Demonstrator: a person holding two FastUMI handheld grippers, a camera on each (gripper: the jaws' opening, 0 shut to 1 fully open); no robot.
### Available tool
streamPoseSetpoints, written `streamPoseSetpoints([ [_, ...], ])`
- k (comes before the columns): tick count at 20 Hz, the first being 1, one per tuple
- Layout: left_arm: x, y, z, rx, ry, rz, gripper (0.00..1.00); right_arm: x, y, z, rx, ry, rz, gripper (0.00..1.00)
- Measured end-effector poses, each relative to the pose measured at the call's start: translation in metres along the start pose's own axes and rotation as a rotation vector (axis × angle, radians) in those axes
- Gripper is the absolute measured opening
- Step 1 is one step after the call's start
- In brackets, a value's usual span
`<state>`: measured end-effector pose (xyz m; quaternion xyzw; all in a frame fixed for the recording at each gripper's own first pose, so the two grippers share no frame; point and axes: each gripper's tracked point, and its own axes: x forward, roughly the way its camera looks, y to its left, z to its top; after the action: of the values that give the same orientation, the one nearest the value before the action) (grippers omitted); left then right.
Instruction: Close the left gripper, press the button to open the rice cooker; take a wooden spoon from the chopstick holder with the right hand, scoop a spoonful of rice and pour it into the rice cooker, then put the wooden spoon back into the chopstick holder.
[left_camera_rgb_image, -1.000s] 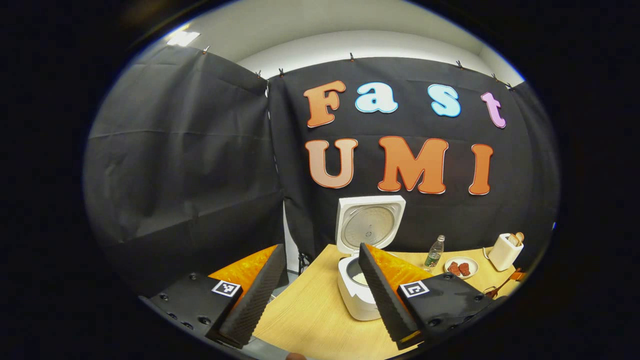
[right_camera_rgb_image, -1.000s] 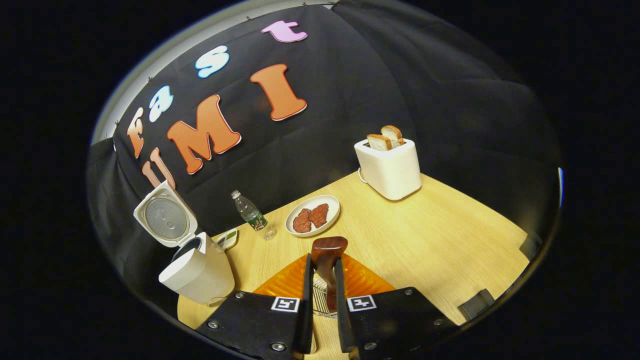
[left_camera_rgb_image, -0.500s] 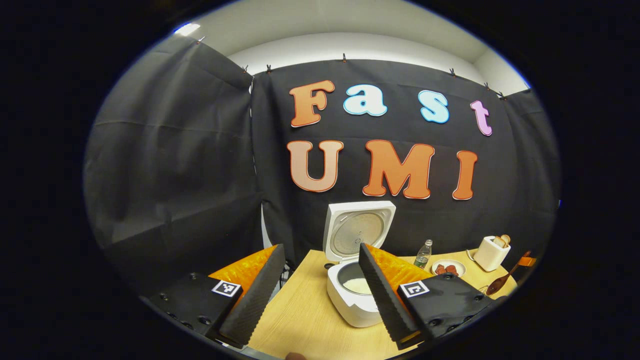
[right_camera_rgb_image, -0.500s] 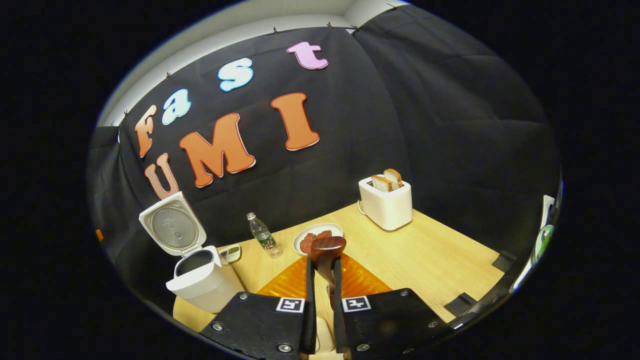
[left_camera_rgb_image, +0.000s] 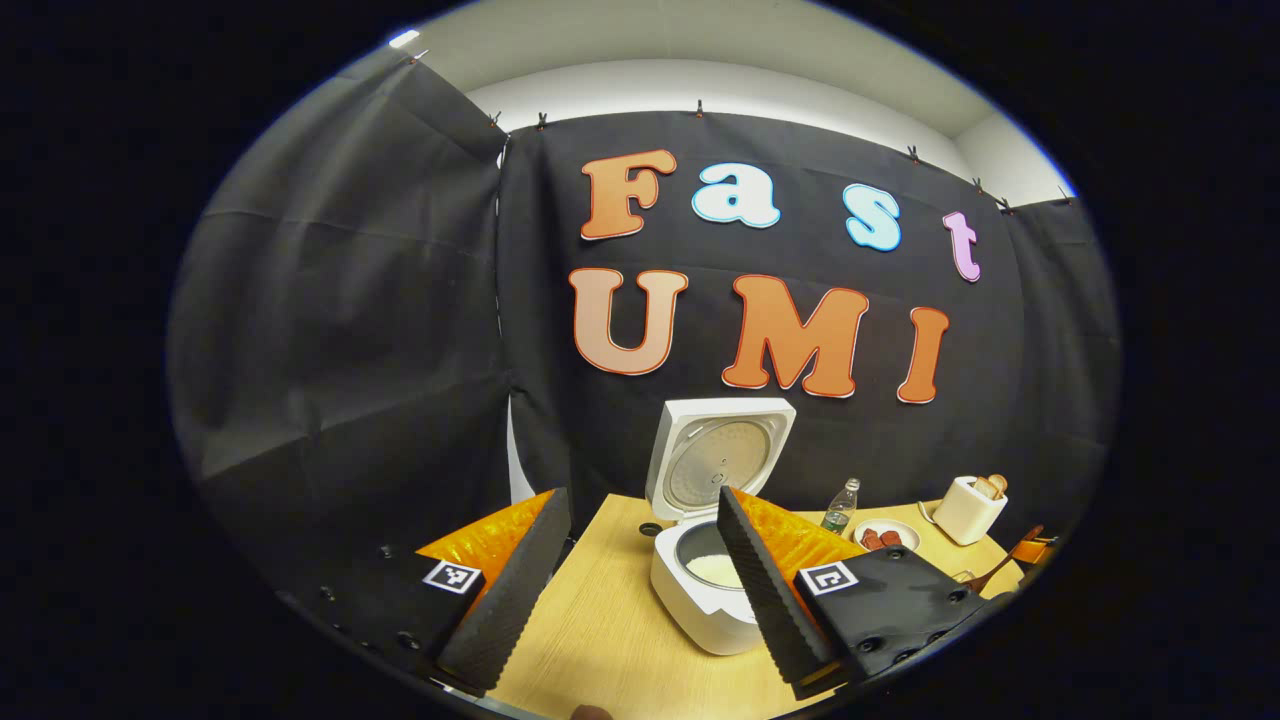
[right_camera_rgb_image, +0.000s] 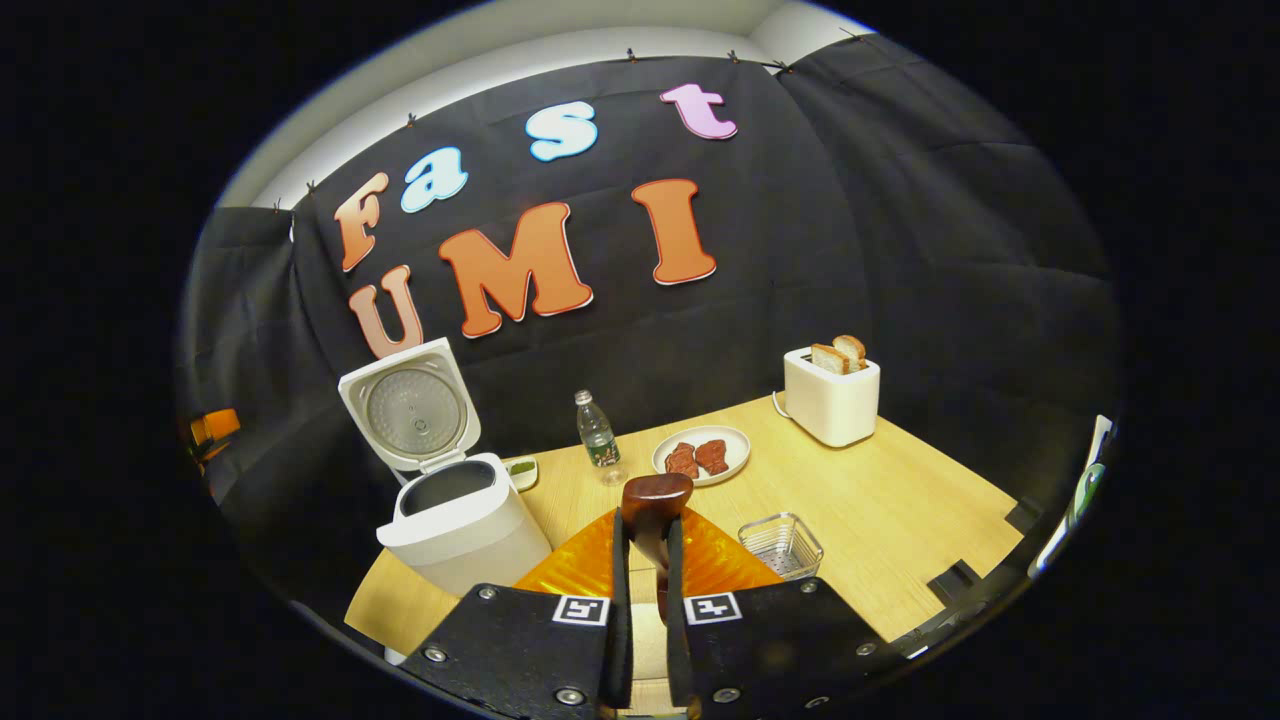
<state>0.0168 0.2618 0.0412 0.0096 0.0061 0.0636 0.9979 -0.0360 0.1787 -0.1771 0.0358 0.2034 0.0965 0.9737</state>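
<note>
**Rice cooker open, spoon held above the tabletop**

Rice cooker (right_camera_rgb_image: 455, 525) stands at the near left corner of the wooden tabletop (right_camera_rgb_image: 900, 520) in the right gripper view, its lid (right_camera_rgb_image: 410, 415) swung up and back so the round inner plate faces forward. In the left gripper view the same cooker (left_camera_rgb_image: 700, 590) shows a pale layer of rice at the bottom of its pot.

The right gripper (right_camera_rgb_image: 640, 590) has its fingers drawn nearly together, pressing on the stem of the wooden spoon (right_camera_rgb_image: 655, 500); the dark brown bowl of the spoon sticks up just past the fingertips. The spoon is held in the air above the tabletop, between the cooker and a small wire basket (right_camera_rgb_image: 782, 545) that sits on the wood to the right of the fingers.

The left gripper (left_camera_rgb_image: 640, 580) has its fingers spread wide apart with nothing between them; the cooker is seen through the gap, partly behind the right-hand finger.

Behind the spoon, near the black cloth wall, a plastic water bottle (right_camera_rgb_image: 598, 435) stands upright. Just right of it lies a white plate (right_camera_rgb_image: 702, 455) with two reddish-brown pieces of food. Farther right is a white toaster (right_camera_rgb_image: 832, 395) with two slices of bread poking out. A small white dish (right_camera_rgb_image: 520, 470) with something green sits beside the cooker.
</note>
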Motion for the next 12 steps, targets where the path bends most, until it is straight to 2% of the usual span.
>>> streamPoseSetpoints([
  [5, -0.004, 0.010, -0.009, 0.030, 0.011, 0.001, 1.00, 0.008, 0.008, -0.050, -0.137, 0.088, -0.019, 0.13],
  [12, -0.007, 0.019, -0.025, 0.012, 0.053, -0.003, 1.00, 0.004, 0.009, -0.084, -0.294, 0.179, -0.057, 0.13],
])
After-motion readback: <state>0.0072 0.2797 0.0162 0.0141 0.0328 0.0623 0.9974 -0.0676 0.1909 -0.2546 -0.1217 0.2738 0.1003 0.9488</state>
